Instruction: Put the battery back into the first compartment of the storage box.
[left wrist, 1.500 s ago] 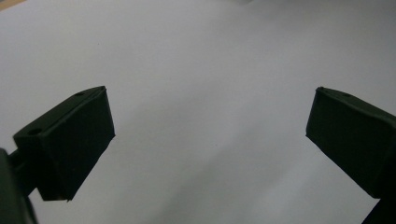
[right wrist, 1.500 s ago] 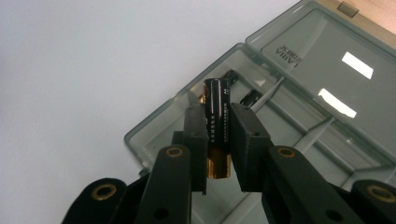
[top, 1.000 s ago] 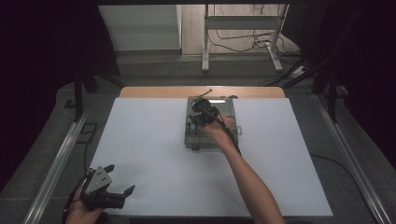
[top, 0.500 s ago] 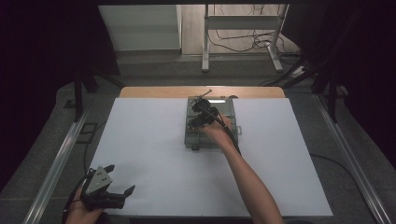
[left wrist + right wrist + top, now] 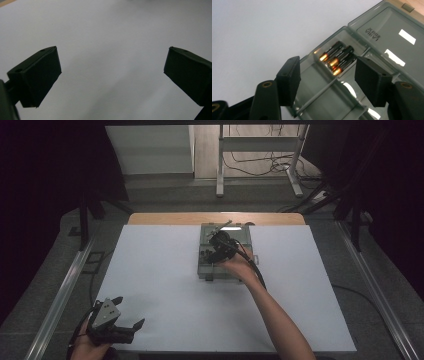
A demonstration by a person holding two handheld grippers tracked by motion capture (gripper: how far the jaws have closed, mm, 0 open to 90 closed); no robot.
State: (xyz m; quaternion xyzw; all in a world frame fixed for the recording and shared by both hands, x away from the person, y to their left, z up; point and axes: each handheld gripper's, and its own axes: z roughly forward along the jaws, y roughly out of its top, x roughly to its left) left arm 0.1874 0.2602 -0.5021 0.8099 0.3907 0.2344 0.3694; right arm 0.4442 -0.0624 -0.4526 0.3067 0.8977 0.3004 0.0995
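Note:
A grey see-through plastic box [image 5: 240,240] lies open at the far middle of the white table top [image 5: 165,270]. In the right gripper view several black and gold batteries [image 5: 335,58] lie side by side in one compartment of the box [image 5: 322,92], beside its open lid [image 5: 387,32]. My right gripper [image 5: 328,75] hangs just above that compartment with its jaws open and nothing between them; the high view shows this gripper [image 5: 214,251] over the box. My left gripper [image 5: 128,312] rests at the near left corner, open and empty, and the left gripper view has it [image 5: 112,67] over bare white surface.
A wooden strip [image 5: 165,218] runs along the table's far edge. Metal rails [image 5: 60,290] flank the table on both sides. A stand with cables [image 5: 260,165] is on the floor beyond. The person's right forearm [image 5: 275,315] crosses the near right of the table.
The right gripper has shifted slightly towards the near side over the box. The left gripper has stayed where it was.

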